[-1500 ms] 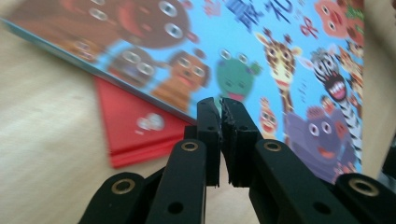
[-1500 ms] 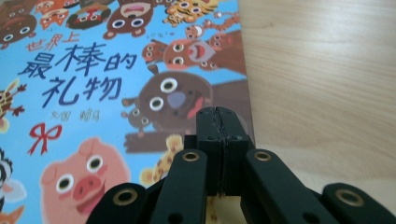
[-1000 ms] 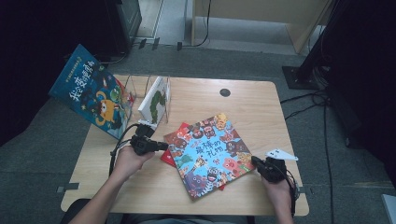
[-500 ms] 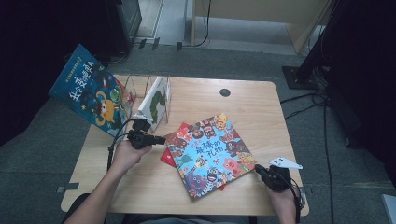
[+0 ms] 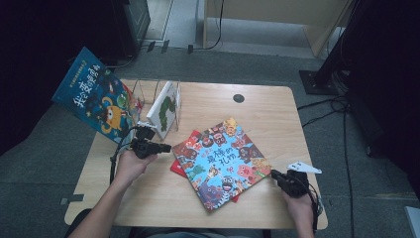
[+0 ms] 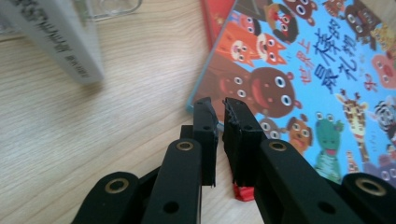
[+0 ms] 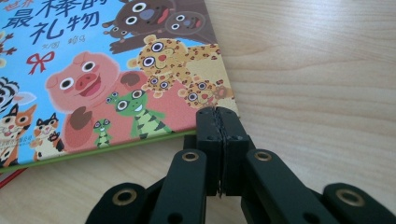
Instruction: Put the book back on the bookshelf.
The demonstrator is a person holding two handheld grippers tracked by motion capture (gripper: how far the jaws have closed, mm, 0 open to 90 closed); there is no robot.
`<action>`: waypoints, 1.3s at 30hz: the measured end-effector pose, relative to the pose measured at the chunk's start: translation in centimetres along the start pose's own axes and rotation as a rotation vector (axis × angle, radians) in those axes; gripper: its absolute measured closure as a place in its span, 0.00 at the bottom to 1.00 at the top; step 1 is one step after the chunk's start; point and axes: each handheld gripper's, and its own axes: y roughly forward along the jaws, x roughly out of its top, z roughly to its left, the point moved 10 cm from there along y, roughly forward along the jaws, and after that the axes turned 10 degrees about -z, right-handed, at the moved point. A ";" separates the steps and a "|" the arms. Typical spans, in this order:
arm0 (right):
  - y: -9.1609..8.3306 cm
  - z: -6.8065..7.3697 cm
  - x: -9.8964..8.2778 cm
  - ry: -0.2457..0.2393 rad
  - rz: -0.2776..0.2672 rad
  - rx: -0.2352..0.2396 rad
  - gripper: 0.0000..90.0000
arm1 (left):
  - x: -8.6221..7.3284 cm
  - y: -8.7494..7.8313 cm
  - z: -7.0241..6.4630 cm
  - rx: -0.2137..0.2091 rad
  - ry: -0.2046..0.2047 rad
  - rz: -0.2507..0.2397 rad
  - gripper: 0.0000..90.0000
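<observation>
Picture book (image 5: 222, 163): lies flat on the wooden table (image 5: 148, 198), near its middle and toward the person's side, skewed so no edge runs square with the table's edge.
Long axis: slants from the corner by the left gripper toward the table's near right corner.
Cover: sky blue, crowded with cartoon animals — pig, leopards, frog, bears, foxes, giraffe — with dark Chinese title lettering and a small red bow.
Beneath the picture book: a red book (image 5: 179, 166), its edge peeking out at the left and near sides.
Left gripper (image 5: 163, 147): just off the picture book's left corner, pointing at it; jaws nearly together with a narrow gap, nothing between them.
Right gripper (image 5: 275, 176): at the picture book's right corner, low over the table; jaws pressed together, gripping nothing.
Left of the picture book: a white book (image 5: 163, 108) standing in a clear rack (image 5: 141, 91).
Beyond the rack: a dark blue book (image 5: 94, 94) tilted over the table's left edge.
</observation>
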 end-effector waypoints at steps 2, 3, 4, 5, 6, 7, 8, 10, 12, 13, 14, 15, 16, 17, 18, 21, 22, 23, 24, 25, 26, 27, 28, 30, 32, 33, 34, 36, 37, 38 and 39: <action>0.3 -0.2 0.2 0.000 -0.003 0.000 0.99 | -0.2 0.2 0.5 0.023 0.007 0.007 0.92; 0.5 -0.3 0.4 0.004 -0.005 0.001 0.99 | -0.2 0.4 0.6 0.033 0.012 0.007 0.92; 0.7 -0.4 0.5 0.005 -0.007 0.004 0.99 | -0.2 0.4 0.8 0.039 0.014 0.006 0.92; 0.8 -0.5 0.6 0.006 -0.009 0.005 0.99 | -0.2 0.6 0.9 0.045 0.014 0.002 0.92; 1.1 -0.6 0.8 0.011 -0.011 0.008 0.99 | -0.2 0.7 1.0 0.052 0.012 0.001 0.92; 1.2 -0.7 0.9 0.014 -0.012 0.009 1.00 | -0.2 0.8 1.2 0.058 0.015 0.000 0.92; 1.3 -0.8 1.0 0.012 -0.011 0.012 1.00 | -0.2 1.0 1.2 0.065 0.016 -0.005 0.92; 1.6 -0.8 1.1 0.010 -0.011 0.013 1.00 | -0.3 1.2 1.4 0.072 0.016 -0.001 0.92; 1.9 -0.9 1.3 0.012 -0.011 0.015 1.00 | -0.4 1.2 1.5 0.073 0.011 -0.003 0.92; 1.9 -1.0 1.3 0.016 -0.010 0.020 1.00 | -0.5 1.2 1.5 0.067 0.004 -0.004 0.92; 2.0 -1.0 1.4 0.020 -0.011 0.020 1.00 | -0.6 1.2 1.5 0.059 -0.006 -0.007 0.93; 2.1 -1.0 1.4 0.023 -0.011 0.022 1.00 | -0.7 1.1 1.5 0.052 -0.010 -0.004 0.93; 2.2 -1.1 1.5 0.025 -0.012 0.019 1.00 | -0.8 1.1 1.5 0.049 -0.017 0.001 0.94; 2.3 -1.1 1.6 0.027 -0.013 0.022 1.00 | -1.1 1.1 1.5 0.052 -0.015 0.016 0.94; 2.4 -1.2 1.6 0.028 -0.014 0.021 1.00 | -1.5 1.1 1.5 0.060 -0.010 0.035 0.94; 2.7 -1.2 1.8 0.044 -0.013 0.022 1.00 | -2.4 1.2 1.5 0.066 0.002 0.070 0.96; 2.8 -1.3 1.9 0.046 -0.014 0.022 1.00 | -2.5 1.1 1.4 0.061 -0.006 0.075 0.96; 2.9 -1.3 1.9 0.049 -0.011 0.024 1.00 | -2.7 1.0 1.4 0.058 -0.002 0.078 0.96; 3.0 -1.2 2.0 0.049 -0.013 0.024 1.00 | -2.8 0.9 1.3 0.060 -0.006 0.077 0.96; 3.0 -1.2 2.0 0.048 -0.011 0.026 1.00 | -3.0 0.8 1.1 0.057 -0.005 0.080 0.96; 3.2 -1.1 2.1 0.049 -0.010 0.029 1.00 | -3.2 0.7 1.0 0.055 -0.001 0.083 0.97; 3.3 -1.1 2.1 0.053 -0.011 0.030 1.00 | -3.3 0.5 1.0 0.052 0.006 0.088 0.97; 3.4 -1.0 2.2 0.054 -0.010 0.034 1.00 | -3.5 0.4 0.9 0.051 0.007 0.090 0.97; 3.7 -0.9 2.4 0.049 -0.009 0.037 1.00 | -3.8 0.2 0.7 0.048 0.005 0.094 0.97; 4.0 -0.7 2.6 0.045 -0.008 0.045 1.00 | -4.1 0.0 0.6 0.047 0.003 0.095 0.96; 4.1 -0.6 2.7 0.040 -0.009 0.046 1.00 | -4.2 -0.1 0.5 0.046 0.001 0.097 0.96; 4.2 -0.5 2.7 0.037 -0.008 0.051 1.00 | -4.4 -0.2 0.5 0.044 -0.002 0.098 0.96; 4.5 -0.4 2.9 0.033 -0.007 0.054 1.00 | -4.7 -0.4 0.3 0.042 -0.007 0.102 0.96; 4.6 -0.3 3.0 0.032 -0.005 0.052 1.00 | -4.8 -0.5 0.3 0.038 -0.008 0.106 0.96; 4.8 -0.3 3.1 0.031 -0.006 0.055 1.00 | -4.9 -0.6 0.2 0.039 -0.009 0.106 0.96; 4.9 -0.2 3.2 0.033 -0.007 0.058 1.00 | -5.0 -0.7 0.1 0.035 -0.009 0.105 0.96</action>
